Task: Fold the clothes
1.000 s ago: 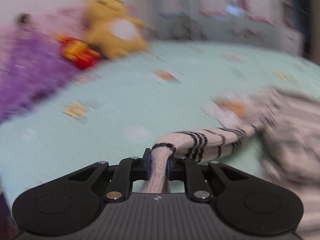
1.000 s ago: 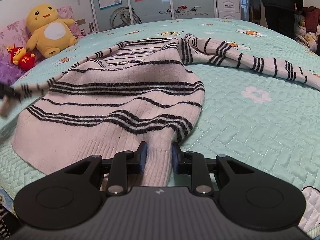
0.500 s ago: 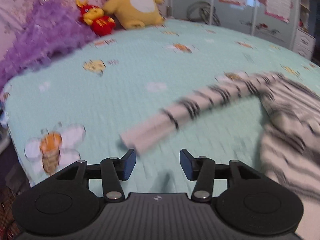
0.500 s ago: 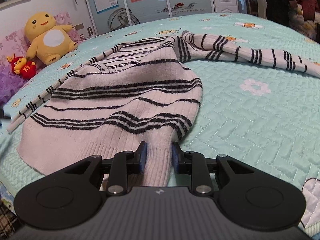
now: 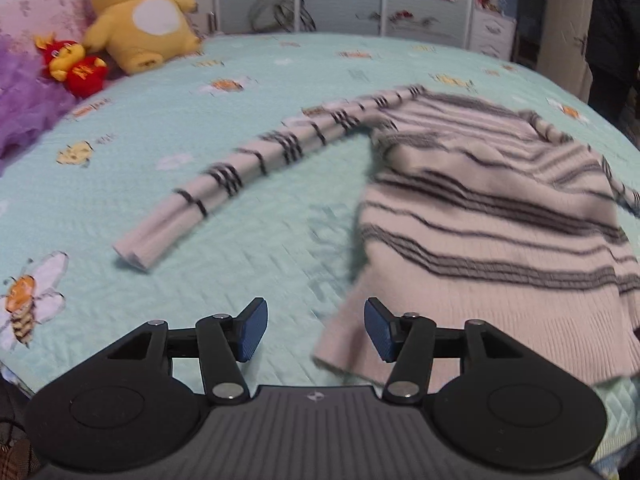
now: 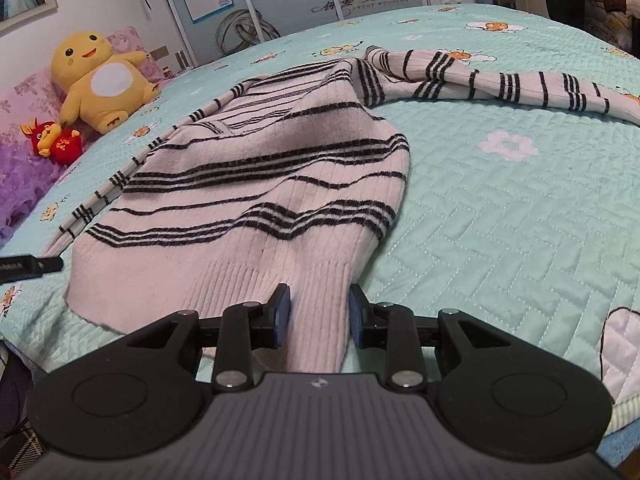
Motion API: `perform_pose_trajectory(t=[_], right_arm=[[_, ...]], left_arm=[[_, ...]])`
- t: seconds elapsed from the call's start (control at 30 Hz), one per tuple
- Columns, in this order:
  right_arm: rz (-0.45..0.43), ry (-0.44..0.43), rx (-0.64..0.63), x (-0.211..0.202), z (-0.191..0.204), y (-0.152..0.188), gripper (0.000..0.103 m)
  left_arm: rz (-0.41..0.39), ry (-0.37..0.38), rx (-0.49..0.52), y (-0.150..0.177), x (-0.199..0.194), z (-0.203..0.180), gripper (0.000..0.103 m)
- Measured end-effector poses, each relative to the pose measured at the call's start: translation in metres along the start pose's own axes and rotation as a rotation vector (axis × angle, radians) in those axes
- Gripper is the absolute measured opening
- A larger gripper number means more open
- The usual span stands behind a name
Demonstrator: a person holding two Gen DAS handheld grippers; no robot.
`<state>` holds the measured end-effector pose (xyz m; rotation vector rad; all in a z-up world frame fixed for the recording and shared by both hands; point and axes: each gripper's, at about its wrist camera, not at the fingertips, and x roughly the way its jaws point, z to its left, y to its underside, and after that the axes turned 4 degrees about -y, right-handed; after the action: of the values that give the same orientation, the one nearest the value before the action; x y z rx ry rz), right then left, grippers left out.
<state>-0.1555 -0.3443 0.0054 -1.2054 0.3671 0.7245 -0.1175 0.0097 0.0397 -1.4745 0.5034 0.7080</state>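
Gaping about halfway, the left gripper [image 5: 315,330] holds nothing; its jaws have just been opening, and between them shows only the teal bedspread [image 5: 248,128] and the near left corner of the sweater's hem, which its right blue pad overlaps in the left wrist view, though contact cannot be told. The right gripper [image 6: 318,316] has the ribbed hem of the striped sweater [image 6: 256,184] running between its jaws; these have just been easing apart, a sliver of light shows beside the left pad, and the fabric seems to lie loose between them rather than pinched.

Beyond both grippers the sweater lies spread on the bedspread, pale pink with black stripes. One sleeve [image 5: 240,176] stretches out from the sweater's left side toward the pillows, flat on the bedspread; the other sleeve [image 6: 500,80] trails off from the sweater's far right.

Farther from the sweater, at its far left, sit a yellow plush toy [image 6: 100,80] and a small red plush toy [image 6: 52,140] against pink and purple pillows. Behind the sweater, the wardrobe door [image 6: 360,0] carries script reading "SWEET WEDDING" under some characters too small to read; the posters above it are not legible.
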Motion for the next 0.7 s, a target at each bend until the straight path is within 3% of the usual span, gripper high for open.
perform_pose_trajectory(t=[0.2,0.43,0.7], right_arm=[[-0.019,0.003,-0.056,-0.002,0.005,0.006,0.031],[-0.062,0.017,-0.085,-0.003,0.006,0.014,0.026],[-0.105,-0.006,0.015,-0.011,-0.005,0.007,0.014]], left_arm=[[0.06,0.003,-0.032,0.007,0.013,0.0,0.058],[0.058,-0.009,-0.016,0.007,0.016,-0.004,0.06],[0.061,0.028,-0.038,0.001,0.018,-0.005,0.06]])
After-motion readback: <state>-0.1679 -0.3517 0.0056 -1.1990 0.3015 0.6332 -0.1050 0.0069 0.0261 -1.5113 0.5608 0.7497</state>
